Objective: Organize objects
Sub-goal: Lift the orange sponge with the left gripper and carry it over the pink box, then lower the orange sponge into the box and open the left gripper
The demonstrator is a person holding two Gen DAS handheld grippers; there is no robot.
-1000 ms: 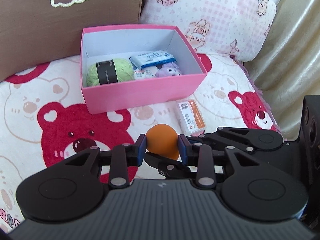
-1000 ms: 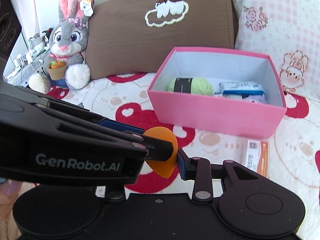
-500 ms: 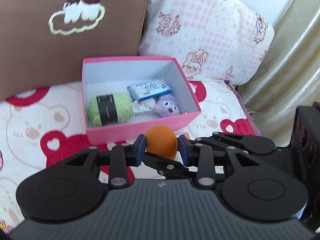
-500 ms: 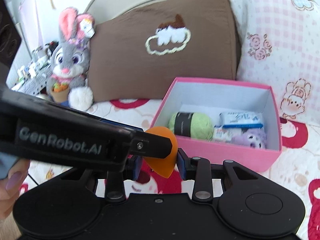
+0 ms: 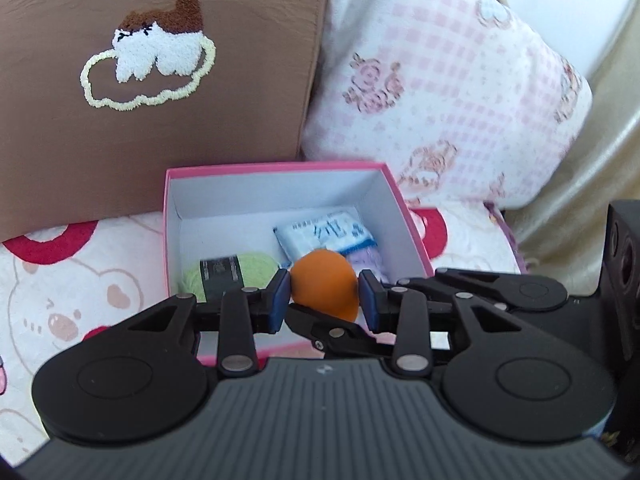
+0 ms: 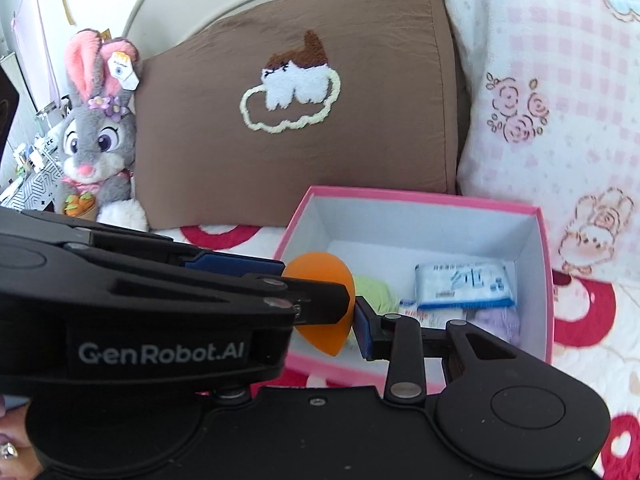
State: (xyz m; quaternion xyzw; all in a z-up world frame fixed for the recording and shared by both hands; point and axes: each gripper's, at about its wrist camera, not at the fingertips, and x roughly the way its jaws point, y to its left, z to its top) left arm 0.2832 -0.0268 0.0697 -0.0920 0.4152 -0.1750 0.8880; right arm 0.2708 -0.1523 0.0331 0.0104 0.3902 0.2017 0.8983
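Placing step in hand — left gripper [image 5: 324,294] fingers clamp the orange sponge [image 5: 325,283] above the pink box [image 5: 404,216]. Next: lower, release. Right gripper's fingers — cannot tell.

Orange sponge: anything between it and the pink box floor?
Nothing visible blocks the drop. The left claw holds the orange makeup sponge over the open pink box. Below lie the green yarn ball, the tissue pack and a purple plush, so it would likely land on them.
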